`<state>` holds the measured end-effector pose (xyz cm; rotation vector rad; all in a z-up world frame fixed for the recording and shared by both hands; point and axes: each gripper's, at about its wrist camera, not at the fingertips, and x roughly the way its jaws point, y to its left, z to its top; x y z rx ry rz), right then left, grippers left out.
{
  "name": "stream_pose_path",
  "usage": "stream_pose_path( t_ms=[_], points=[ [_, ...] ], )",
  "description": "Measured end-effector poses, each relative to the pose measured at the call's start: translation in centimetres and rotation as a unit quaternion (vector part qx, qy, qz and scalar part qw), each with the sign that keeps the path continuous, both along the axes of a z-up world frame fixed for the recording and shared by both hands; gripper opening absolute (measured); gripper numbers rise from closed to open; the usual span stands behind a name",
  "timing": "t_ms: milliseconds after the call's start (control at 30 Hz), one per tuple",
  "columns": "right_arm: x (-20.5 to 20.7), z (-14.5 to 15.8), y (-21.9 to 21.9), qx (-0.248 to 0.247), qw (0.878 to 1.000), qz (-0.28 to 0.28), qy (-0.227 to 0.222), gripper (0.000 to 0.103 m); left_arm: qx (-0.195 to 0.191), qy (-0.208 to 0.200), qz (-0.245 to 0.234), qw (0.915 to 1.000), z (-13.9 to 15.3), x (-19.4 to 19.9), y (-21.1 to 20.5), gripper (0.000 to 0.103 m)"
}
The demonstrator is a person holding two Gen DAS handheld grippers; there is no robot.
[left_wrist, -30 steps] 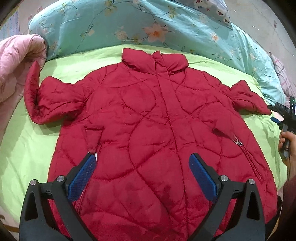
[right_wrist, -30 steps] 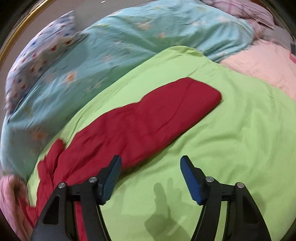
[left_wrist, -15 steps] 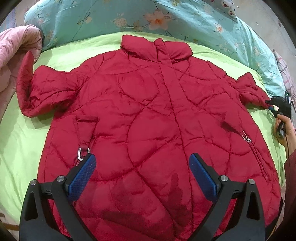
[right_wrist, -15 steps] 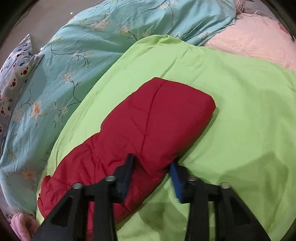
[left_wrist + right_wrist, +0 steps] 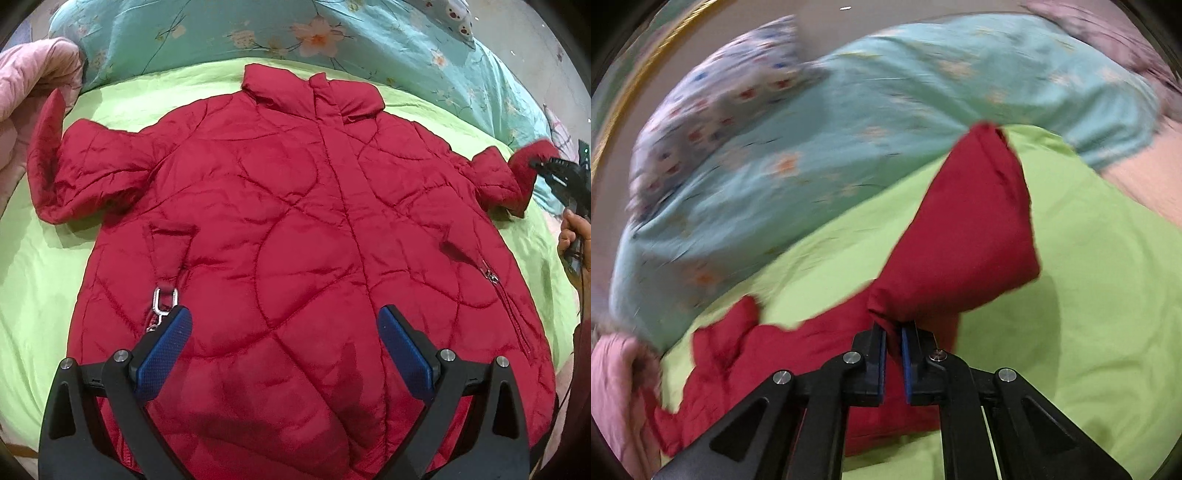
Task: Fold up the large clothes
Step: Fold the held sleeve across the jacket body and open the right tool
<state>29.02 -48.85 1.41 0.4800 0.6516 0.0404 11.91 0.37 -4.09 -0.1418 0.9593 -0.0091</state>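
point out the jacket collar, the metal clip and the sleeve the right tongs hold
jacket collar (image 5: 314, 92), left wrist view, middle of the collar
metal clip (image 5: 164, 299), left wrist view, its silver loop
sleeve (image 5: 967, 236), right wrist view, middle of the lifted cuff end

Black grippers (image 5: 284, 354); blue pads (image 5: 164, 349)

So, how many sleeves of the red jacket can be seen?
2. One sleeve lies bent near the pink blanket; the other sleeve is pinched by the right gripper.
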Motion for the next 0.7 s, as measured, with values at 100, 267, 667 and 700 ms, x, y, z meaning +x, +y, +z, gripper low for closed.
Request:
stream_pose_path(
  t_ms=[100,267,667,700],
  points=[
    [-0.2,2.1,4.5,-0.003,0.998,0.059,-0.023,0.006,-0.004,-0.001,0.008,1.0000,0.0,-0.2,0.9,0.101],
    [-0.5,4.1,12.8,-0.005,0.986,0.160,-0.043,0.006,-0.016,-0.002,0.022,0.9996,0.1,-0.5,2.5,0.101],
    [-1.9,1.8,30.0,0.013,0.937,0.348,-0.009,0.006,-0.055,-0.017,0.051,0.9971,1.2,-1.2,7.2,0.101],
    [-2.0,1.2,31.5,0.013,0.933,0.361,-0.003,0.006,-0.056,-0.019,0.052,0.9969,1.4,-1.2,7.7,0.101]
  ],
)
